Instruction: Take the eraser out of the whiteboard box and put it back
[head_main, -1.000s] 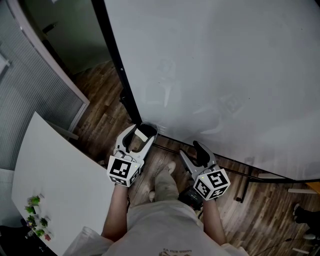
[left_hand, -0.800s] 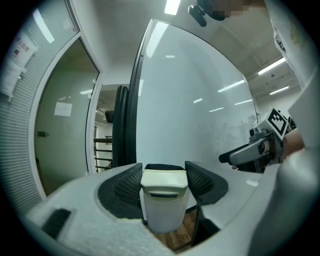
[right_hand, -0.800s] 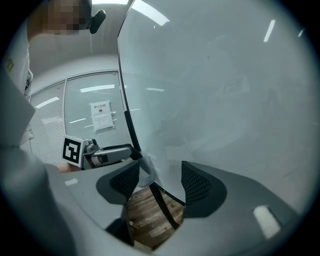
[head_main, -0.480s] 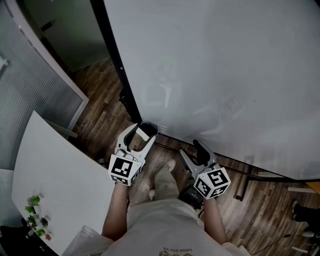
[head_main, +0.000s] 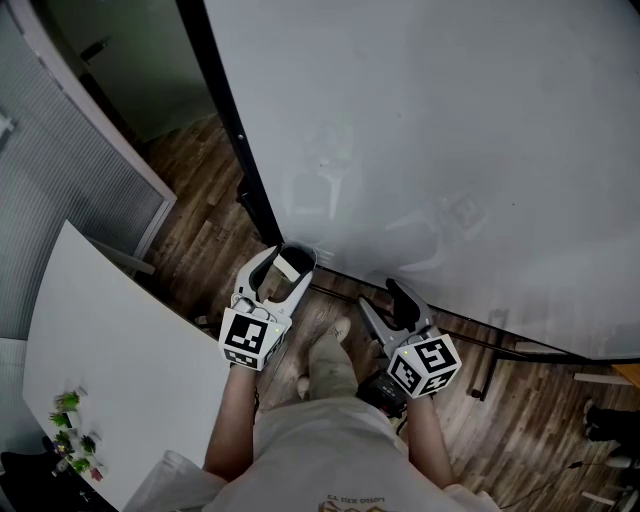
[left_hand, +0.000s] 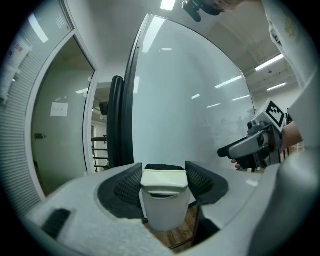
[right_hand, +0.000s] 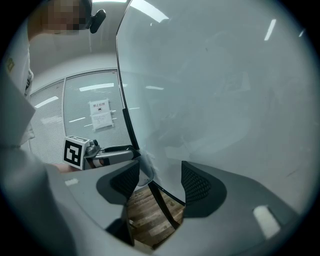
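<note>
Left gripper (head_main: 283, 261): jaws clamped on white eraser (left_hand: 164, 197), pads pressing on both its sides; eraser held upright off floor, close to lower left corner of whiteboard (head_main: 450, 150), above wooden floor (head_main: 200, 210). Right gripper (head_main: 378, 297): jaws released, apart, empty, near whiteboard's bottom edge, beside left gripper. White bench (head_main: 110, 340) at left

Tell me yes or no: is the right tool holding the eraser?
No: the right tool has its jaws apart with nothing between them, while the eraser sits clamped in the left tool.
</note>
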